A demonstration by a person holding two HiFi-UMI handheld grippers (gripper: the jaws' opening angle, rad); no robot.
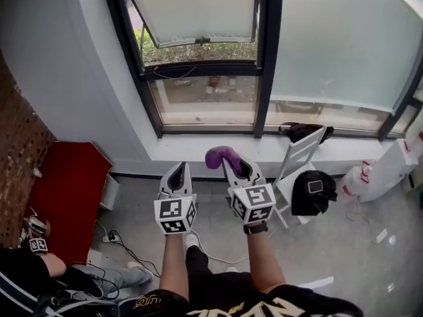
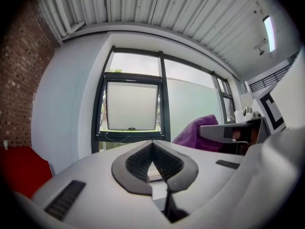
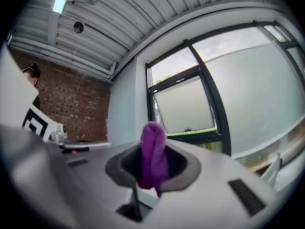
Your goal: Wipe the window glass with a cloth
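There's the purple cloth [image 3: 153, 156], bunched and pinched tight in the right claw [image 3: 152, 170], its top poking out past the tips. Just to its left, the left claw [image 2: 153, 159] is clenched on nothing, pads together. Ahead of both claws, well apart, stands the window glass [image 1: 337, 38], one sash [image 1: 198, 5] tilted open. A white chair [image 1: 301, 154] sits right of the right claw.

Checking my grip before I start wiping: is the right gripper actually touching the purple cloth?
Touching. The right gripper view shows the purple cloth pinched between the jaws of the right gripper, with the fabric bunching up above them.
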